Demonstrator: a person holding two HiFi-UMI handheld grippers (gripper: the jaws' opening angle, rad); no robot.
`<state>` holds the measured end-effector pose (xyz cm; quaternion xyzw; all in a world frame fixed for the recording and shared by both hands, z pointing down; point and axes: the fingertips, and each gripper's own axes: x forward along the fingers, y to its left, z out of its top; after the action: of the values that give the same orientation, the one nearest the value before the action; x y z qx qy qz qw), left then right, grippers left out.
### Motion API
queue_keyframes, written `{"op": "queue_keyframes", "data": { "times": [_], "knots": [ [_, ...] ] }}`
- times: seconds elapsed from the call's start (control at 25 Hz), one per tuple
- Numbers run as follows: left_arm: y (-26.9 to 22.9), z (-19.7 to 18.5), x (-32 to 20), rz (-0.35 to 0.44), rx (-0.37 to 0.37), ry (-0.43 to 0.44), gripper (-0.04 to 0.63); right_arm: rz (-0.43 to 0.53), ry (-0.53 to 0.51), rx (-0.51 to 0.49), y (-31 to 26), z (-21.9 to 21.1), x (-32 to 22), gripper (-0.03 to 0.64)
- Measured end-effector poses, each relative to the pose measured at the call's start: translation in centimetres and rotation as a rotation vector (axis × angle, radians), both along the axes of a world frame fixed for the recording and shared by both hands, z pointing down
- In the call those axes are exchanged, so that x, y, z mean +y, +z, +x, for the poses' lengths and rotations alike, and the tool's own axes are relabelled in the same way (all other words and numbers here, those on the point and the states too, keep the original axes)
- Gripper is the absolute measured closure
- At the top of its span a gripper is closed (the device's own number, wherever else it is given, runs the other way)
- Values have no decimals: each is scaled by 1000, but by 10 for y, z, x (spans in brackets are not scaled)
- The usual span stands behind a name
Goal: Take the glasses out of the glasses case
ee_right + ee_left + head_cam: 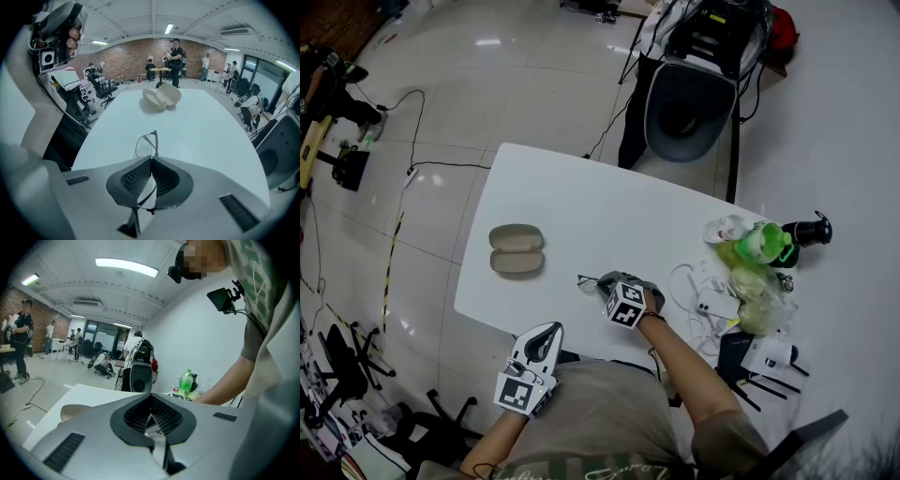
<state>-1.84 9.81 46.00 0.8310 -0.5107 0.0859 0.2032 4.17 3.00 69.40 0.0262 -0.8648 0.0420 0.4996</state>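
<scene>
Beige oval clamshell glasses case (517, 251) lies open and empty on the left of the white bench (581, 206). Left gripper (546, 334) is off the bench's near edge, fingers clenched on nothing. Thin dark-wire-framed glasses (145, 144) are out, well apart from the case, pinched in the right gripper (151, 161) fingers, low over the bench; can't tell if touching. Removal looks done. Next: lower, set flat, release without bending the frame.
</scene>
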Motion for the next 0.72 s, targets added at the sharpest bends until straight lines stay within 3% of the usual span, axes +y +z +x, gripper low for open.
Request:
{"op": "queue_keyframes", "data": {
  "times": [0.4, 0.72],
  "knots": [
    [8, 21, 8, -1, -11, 61, 588, 16, -17, 7, 3, 15, 9, 597],
    [7, 14, 17, -26, -44, 18, 588, 5, 6, 3, 3, 30, 14, 598]
  ]
}}
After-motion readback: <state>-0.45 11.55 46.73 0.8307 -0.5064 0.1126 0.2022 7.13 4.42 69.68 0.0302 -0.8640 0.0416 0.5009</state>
